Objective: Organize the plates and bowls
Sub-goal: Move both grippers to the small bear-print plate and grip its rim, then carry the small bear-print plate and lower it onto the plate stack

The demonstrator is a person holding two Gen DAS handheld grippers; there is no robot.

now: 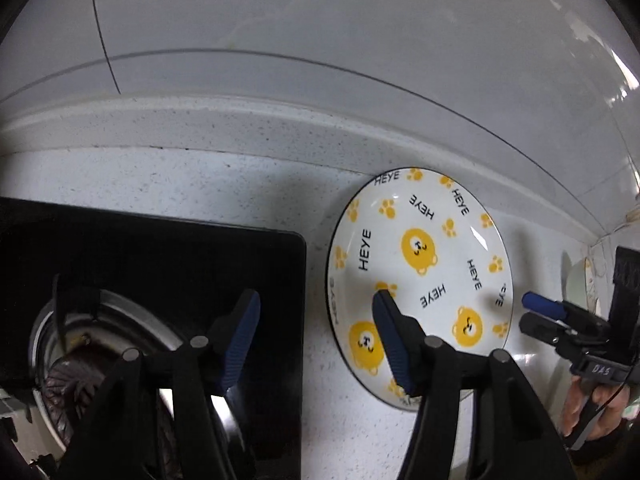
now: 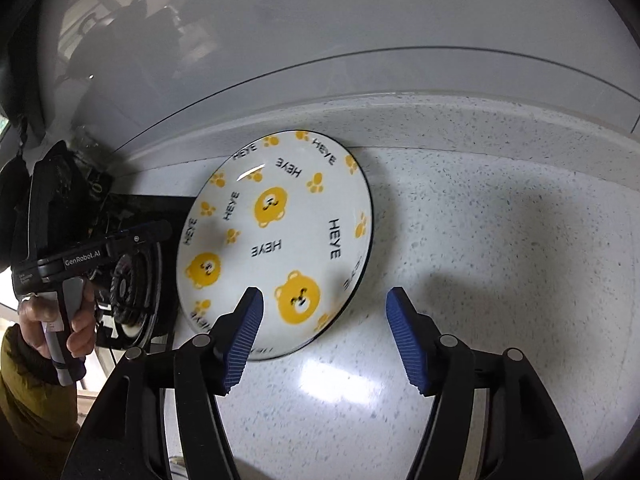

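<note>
A white plate (image 2: 276, 240) printed with yellow bears, paw prints and "HEYE" lettering is lying on the speckled worktop (image 2: 500, 240), beside the black hob (image 1: 160, 264). Both the left gripper (image 1: 316, 328) and right gripper (image 2: 324, 336) are hanging over it with fingers released, gripping nothing.

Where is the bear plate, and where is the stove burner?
bear plate (image 2: 276, 240): right wrist view, on the white middle of the plate.
stove burner (image 1: 76, 376): left wrist view, on the dark round burner head.

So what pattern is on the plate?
White plate with yellow bear faces, paw prints and black HEYE lettering; clearest in left wrist view.
</note>
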